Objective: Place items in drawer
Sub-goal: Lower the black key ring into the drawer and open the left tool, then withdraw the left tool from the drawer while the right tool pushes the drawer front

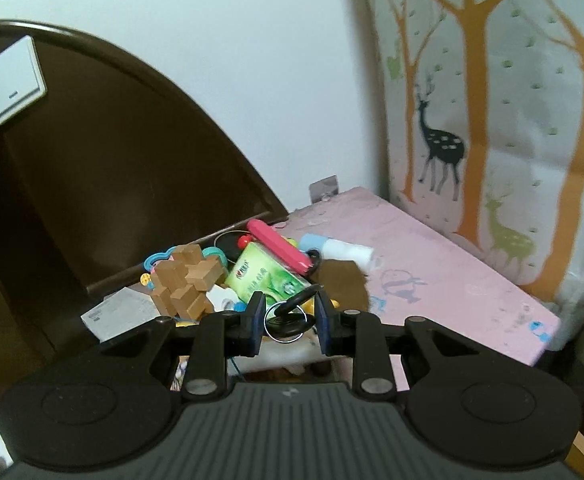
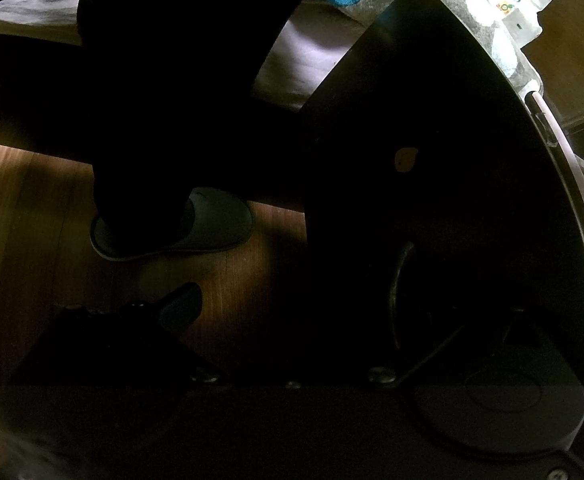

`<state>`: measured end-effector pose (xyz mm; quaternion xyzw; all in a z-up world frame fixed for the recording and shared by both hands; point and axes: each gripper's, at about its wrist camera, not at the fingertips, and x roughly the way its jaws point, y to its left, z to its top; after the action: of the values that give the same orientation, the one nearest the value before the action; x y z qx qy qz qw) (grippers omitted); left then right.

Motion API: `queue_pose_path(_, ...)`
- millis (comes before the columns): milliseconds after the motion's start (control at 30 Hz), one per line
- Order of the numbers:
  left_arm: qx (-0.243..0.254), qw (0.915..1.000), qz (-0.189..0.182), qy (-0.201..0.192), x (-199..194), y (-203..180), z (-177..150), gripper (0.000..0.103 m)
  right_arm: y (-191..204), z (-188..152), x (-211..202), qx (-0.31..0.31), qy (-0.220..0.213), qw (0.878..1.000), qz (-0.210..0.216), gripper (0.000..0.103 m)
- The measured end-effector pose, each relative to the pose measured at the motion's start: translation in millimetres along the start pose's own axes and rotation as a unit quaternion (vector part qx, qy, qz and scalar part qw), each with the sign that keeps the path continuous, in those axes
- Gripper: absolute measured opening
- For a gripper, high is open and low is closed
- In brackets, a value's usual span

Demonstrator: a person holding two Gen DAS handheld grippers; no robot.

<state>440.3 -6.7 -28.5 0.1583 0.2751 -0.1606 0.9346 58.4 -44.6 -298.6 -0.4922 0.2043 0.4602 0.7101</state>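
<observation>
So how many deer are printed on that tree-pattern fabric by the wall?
2. A dark spotted deer stands between the orange trunks; a pale green deer is lower right. More may be hidden beyond the frame.

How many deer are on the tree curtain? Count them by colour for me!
Dark blue deer: 1
Green deer: 1
Total: 2

A deer-print curtain hangs beside a white wall switch; a grey slipper rests on wooden floor.
</observation>
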Motion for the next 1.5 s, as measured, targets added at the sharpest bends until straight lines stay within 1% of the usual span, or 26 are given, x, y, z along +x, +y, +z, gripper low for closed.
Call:
queue_pose_path(167, 0.004, 0.9996, -0.025, 0.015, -32, -21, -20, 0.024, 0, 1, 0, 0.000, 0.002, 1.000, 0.000, 0.102)
queue_pose_path(267, -0.002, 0.9982, -0.047, 0.037, -44, -37, -45, 0.024, 1, 1, 0, 0.002, 0.002, 1.000, -0.002, 0.102)
queue_pose_path(367, -0.019, 0.9950, -0.064, 0.075, -46, -56, -84, 0.024, 2, 0, 0, 0.000, 0.003, 1.000, -0.004, 0.102)
queue_pose_path(467, -0.043, 0.9895, -0.072, 0.118, -41, -72, -124, 0.024, 2, -1, -1, 0.000, 0.004, 1.000, -0.005, 0.102)
queue_pose_path(600, -0.068, 0.9780, -0.063, 0.186, -23, -89, -170, 0.025, 3, 0, 0, 0.001, 0.006, 1.000, -0.006, 0.103)
queue_pose_path(700, -0.072, 0.9705, -0.047, 0.225, -9, -99, -191, 0.025, 4, -1, 1, -0.001, 0.007, 1.000, -0.010, 0.103)
queue_pose_path(767, -0.079, 0.9662, -0.040, 0.242, -2, -104, -202, 0.025, 5, -2, 2, -0.002, 0.008, 1.000, -0.010, 0.103)
queue_pose_path(867, -0.066, 0.9657, -0.019, 0.251, 2, -112, -212, 0.025, 4, -1, 2, 0.002, 0.011, 1.000, -0.009, 0.103)
queue_pose_path(1067, -0.073, 0.9633, -0.004, 0.258, 9, -106, -213, 0.025, 5, 1, 5, 0.009, 0.020, 1.000, -0.009, 0.103)
queue_pose_path(1300, -0.067, 0.9607, -0.004, 0.269, 23, -104, -212, 0.025, 6, -1, 4, 0.002, 0.017, 1.000, -0.010, 0.103)
queue_pose_path(1433, -0.068, 0.9633, -0.011, 0.259, 23, -103, -210, 0.026, 6, -1, 5, 0.001, 0.017, 1.000, -0.010, 0.103)
queue_pose_path(1467, -0.068, 0.9640, -0.011, 0.257, 22, -103, -210, 0.032, 6, 0, 5, 0.001, 0.017, 1.000, -0.010, 0.103)
queue_pose_path(1500, -0.069, 0.9648, -0.008, 0.254, 20, -103, -209, 0.050, 6, 0, 5, 0.001, 0.018, 1.000, -0.010, 0.103)
